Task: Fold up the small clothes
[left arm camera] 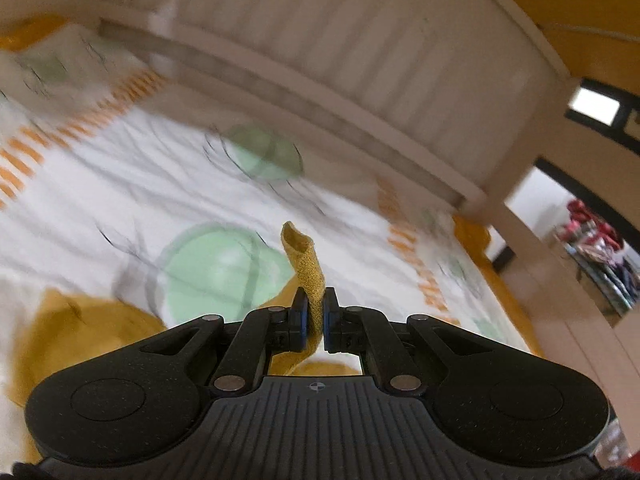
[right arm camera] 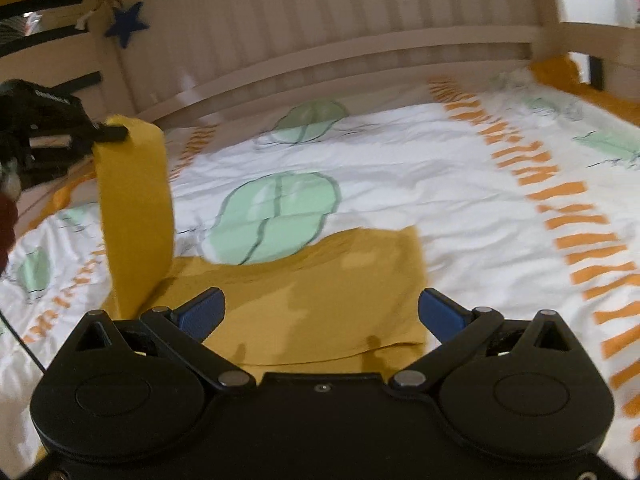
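L gripper [left arm camera: 315,312]: jaws nearly closed, pinching a strap end of the cloth [left arm camera: 308,276], raised off the bed [left arm camera: 120,184]. R gripper [right arm camera: 320,312]: jaws wide, nothing held, low over the cloth's flat body, which lies straight ahead & under it. Strap runs upright from the body's left edge to L gripper, so L hand nearer that end. Judgement: next move likely carries strap rightward over body. R view shows whole cloth layout; L view only the pinch. Both blurred.
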Available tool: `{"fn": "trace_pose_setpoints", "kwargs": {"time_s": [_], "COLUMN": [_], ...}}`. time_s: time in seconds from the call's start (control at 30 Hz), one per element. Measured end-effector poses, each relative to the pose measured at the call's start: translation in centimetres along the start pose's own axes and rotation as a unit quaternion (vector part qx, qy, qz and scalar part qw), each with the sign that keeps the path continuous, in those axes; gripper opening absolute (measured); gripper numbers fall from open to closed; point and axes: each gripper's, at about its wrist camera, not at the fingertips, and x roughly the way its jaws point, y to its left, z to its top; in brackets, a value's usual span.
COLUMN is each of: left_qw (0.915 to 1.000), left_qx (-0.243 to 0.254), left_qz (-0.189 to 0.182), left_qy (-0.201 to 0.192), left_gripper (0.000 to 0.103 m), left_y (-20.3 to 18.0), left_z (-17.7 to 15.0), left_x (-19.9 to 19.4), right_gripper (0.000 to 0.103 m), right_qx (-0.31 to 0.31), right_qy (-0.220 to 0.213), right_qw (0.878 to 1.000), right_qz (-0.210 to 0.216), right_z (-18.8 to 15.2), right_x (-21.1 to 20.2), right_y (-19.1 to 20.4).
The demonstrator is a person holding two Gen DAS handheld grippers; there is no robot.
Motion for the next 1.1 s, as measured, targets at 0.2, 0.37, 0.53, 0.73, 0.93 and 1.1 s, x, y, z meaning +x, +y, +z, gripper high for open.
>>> {"fn": "trace_pose_setpoints", "kwargs": {"time_s": [0.2,0.37,0.53,0.73,0.93,1.1], "left_qw": [0.9992,0.9975,0.9941,0.9921,0.9888,0.9880], "left_qx": [0.015,0.019,0.051,0.102,0.141,0.123], "left_qz": [-0.008,-0.007,-0.026,-0.040,0.012,0.077], "left_qy": [0.037,0.067,0.092,0.061,0.047,0.053], "left_gripper": [0.006,0.007,0.022,0.041,0.045,0.045], "left_y": [-2.0,-2.4,-3.6,-4.2,-2.1,2.4], "left_z": [-4.5,-7.2,-7.8,-7.5,-8.4,-9.9], "left_x": [4.5,6.2,6.1,3.7,1.3,-0.2], "right_gripper": [0.102,0.102,0.102,0.102,0.102,0.102], "right_qx": [0.034,0.048,0.066,0.073,0.068,0.042], "right_qy": [0.010,0.012,0.019,0.023,0.021,0.003], "right_qw": [0.999,0.998,0.997,0.996,0.997,0.999], "right_qz": [-0.015,-0.028,-0.033,-0.036,-0.025,-0.005], "right_z": [0.8,1.1,0.9,0.7,0.3,0.0], "right_x": [-0.1,0.1,0.5,0.9,1.4,2.1], "right_y": [-2.0,-3.0,-3.8,-4.2,-4.0,-3.3]}}
